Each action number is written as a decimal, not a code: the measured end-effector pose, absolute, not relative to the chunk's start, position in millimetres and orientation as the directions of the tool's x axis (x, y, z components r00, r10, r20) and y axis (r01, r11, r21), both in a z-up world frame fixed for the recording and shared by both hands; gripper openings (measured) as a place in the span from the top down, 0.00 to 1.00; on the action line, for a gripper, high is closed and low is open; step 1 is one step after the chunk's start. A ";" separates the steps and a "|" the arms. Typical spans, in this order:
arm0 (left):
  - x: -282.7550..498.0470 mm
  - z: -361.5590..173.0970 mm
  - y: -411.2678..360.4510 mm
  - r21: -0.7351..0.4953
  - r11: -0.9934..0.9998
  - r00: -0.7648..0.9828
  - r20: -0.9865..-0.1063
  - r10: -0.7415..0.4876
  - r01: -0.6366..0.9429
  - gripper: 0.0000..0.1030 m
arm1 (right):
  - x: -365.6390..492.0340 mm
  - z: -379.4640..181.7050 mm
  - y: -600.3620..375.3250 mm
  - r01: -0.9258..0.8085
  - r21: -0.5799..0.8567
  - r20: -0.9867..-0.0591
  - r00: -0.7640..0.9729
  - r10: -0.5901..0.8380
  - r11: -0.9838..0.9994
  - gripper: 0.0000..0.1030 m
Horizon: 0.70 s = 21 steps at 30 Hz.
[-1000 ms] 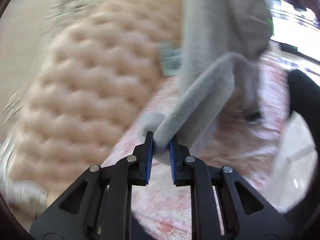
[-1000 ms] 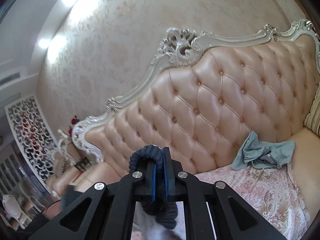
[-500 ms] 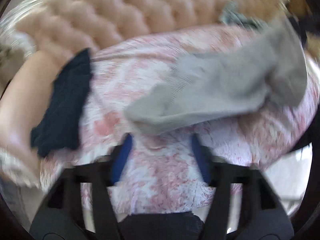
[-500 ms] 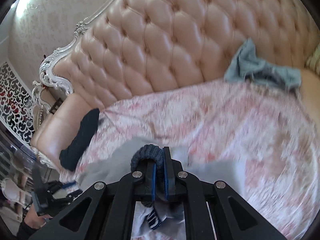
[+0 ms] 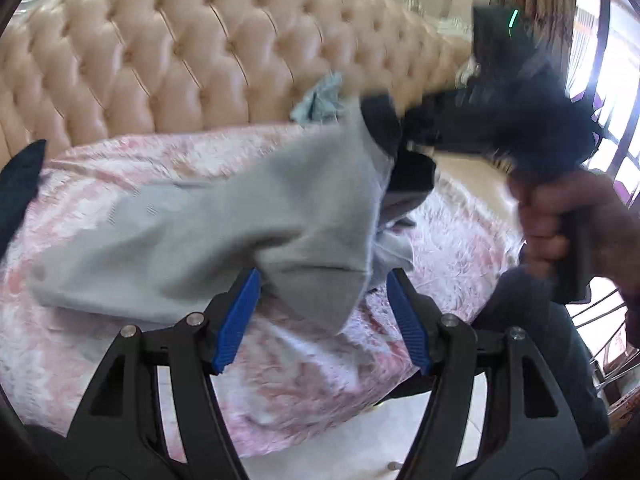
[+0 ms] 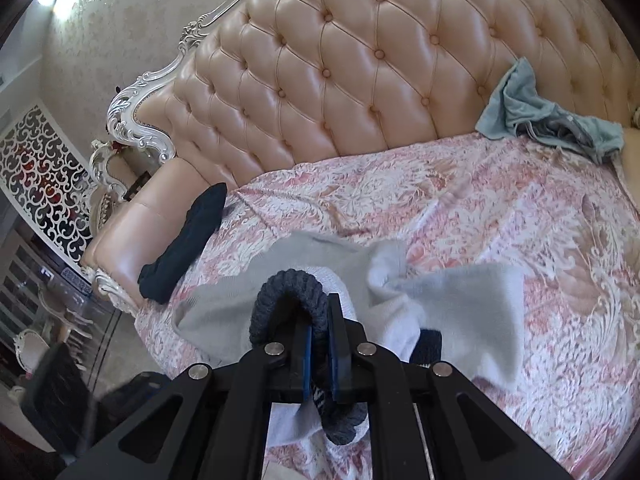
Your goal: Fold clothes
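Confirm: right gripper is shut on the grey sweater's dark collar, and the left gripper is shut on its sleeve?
Not quite. The left wrist view shows the left gripper open, holding nothing. The right gripper is shut on the dark collar of the grey sweater.

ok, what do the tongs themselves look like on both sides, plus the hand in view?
Both match: left tongs and right tongs are matte black plastic with triangular cut-outs, silver pivot screws and ribbed blue pads inside each finger. No cables visible. The hand wraps a black grip; a green light glows on the housing above it. Any sleeve is too blurred to tell.
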<state>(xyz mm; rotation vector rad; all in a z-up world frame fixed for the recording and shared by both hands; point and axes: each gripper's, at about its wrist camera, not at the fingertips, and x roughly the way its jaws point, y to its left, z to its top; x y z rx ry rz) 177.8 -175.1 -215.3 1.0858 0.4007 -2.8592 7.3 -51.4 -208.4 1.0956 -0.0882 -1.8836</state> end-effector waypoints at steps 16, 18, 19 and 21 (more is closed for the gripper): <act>243.5 -172.3 -291.3 -0.295 -0.798 -0.702 -0.680 -0.210 0.525 0.92 | 57.2 -231.8 -18.9 0.691 0.473 -0.679 -0.110 -0.726 -0.547 0.33; 262.1 -166.7 -297.5 -0.289 -0.784 -0.695 -0.679 -0.236 0.549 0.92 | 56.9 -239.5 -13.7 0.678 0.481 -0.683 -0.108 -0.722 -0.556 0.30; 265.8 -167.1 -294.1 -0.285 -0.784 -0.691 -0.683 -0.238 0.551 0.92 | 56.5 -242.7 -13.0 0.675 0.482 -0.684 -0.108 -0.721 -0.559 0.29; 274.6 -170.3 -293.6 -0.279 -0.782 -0.681 -0.692 -0.238 0.557 0.92 | 55.2 -248.2 -14.1 0.676 0.478 -0.687 -0.110 -0.718 -0.561 0.29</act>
